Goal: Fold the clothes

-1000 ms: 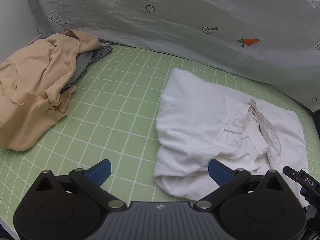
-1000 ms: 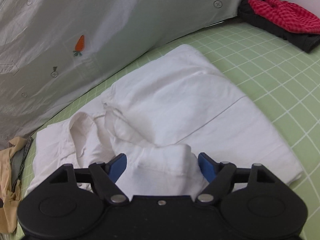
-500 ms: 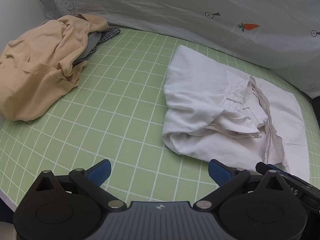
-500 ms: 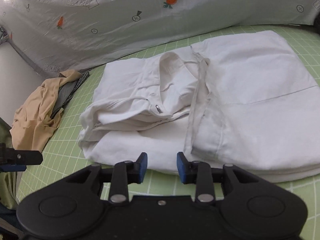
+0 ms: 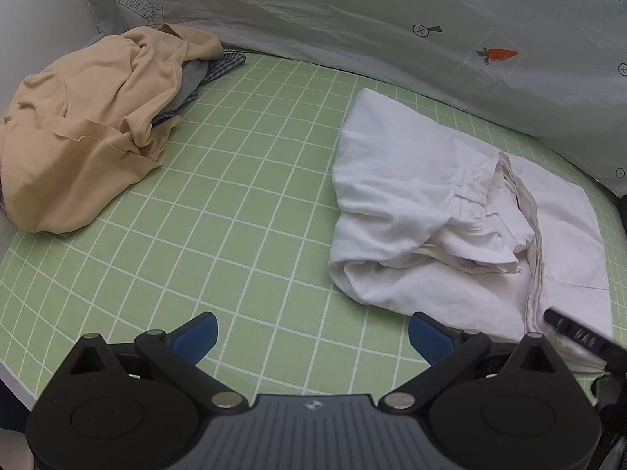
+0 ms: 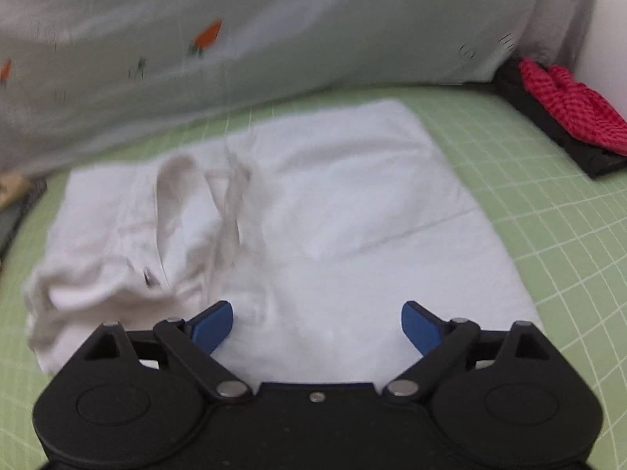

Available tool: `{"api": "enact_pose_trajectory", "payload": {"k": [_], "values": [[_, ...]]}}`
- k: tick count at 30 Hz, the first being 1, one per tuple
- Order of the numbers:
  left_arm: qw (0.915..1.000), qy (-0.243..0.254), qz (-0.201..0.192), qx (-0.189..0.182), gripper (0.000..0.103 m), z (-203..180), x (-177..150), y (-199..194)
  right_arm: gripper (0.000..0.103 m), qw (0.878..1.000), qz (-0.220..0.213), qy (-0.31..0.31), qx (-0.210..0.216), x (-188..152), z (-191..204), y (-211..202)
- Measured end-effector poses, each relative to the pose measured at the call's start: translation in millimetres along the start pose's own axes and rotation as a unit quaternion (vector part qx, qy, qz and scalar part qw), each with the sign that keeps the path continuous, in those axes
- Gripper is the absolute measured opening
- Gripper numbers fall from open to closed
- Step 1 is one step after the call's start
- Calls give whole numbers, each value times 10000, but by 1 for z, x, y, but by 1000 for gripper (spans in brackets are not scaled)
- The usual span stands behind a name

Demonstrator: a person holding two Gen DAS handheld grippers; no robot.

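Note:
A white pair of trousers (image 5: 443, 211) lies folded and partly bunched on the green grid mat (image 5: 243, 203), at the right in the left wrist view. It fills the middle of the blurred right wrist view (image 6: 313, 215). My left gripper (image 5: 311, 333) is open and empty, above bare mat left of the trousers' near edge. My right gripper (image 6: 317, 323) is open and empty, over the trousers' near edge. Its tip shows at the right edge of the left wrist view (image 5: 580, 333).
A tan garment (image 5: 90, 125) lies piled over grey and checked clothes (image 5: 203, 78) at the far left. A red checked cloth on a black one (image 6: 568, 113) lies at the far right. A pale printed sheet (image 5: 392, 19) hangs along the back.
My right gripper has opened from nearly shut and swung right, so the red cloth is back in view. My left gripper stayed open and drew back a little from the trousers.

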State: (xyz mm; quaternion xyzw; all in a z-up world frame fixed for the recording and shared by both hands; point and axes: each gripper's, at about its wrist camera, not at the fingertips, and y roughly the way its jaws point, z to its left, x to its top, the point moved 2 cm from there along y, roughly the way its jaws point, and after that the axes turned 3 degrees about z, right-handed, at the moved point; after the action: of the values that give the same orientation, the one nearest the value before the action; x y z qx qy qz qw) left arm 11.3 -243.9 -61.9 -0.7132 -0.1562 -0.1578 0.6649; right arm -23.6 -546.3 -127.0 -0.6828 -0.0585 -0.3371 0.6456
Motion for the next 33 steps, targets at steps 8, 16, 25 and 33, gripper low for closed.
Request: {"api": "enact_pose_trajectory", "payload": {"k": [8,16,25,33], "values": [[9999,-108,37,20,102,-5,20,13,97,9992,268,-205,214,-1,-3,7],[9998,-209,64,-13,102,-11,58,41,98,9996,-100,243,65,24,-19,-14],[9985,-300,400,-230,102,-5,94,92,98,9974,97,585,-412,45,-31,10],[9924,-496,729,-862,100,3,118,139,98,9961,345,485,-644,53,-23,27]]}}
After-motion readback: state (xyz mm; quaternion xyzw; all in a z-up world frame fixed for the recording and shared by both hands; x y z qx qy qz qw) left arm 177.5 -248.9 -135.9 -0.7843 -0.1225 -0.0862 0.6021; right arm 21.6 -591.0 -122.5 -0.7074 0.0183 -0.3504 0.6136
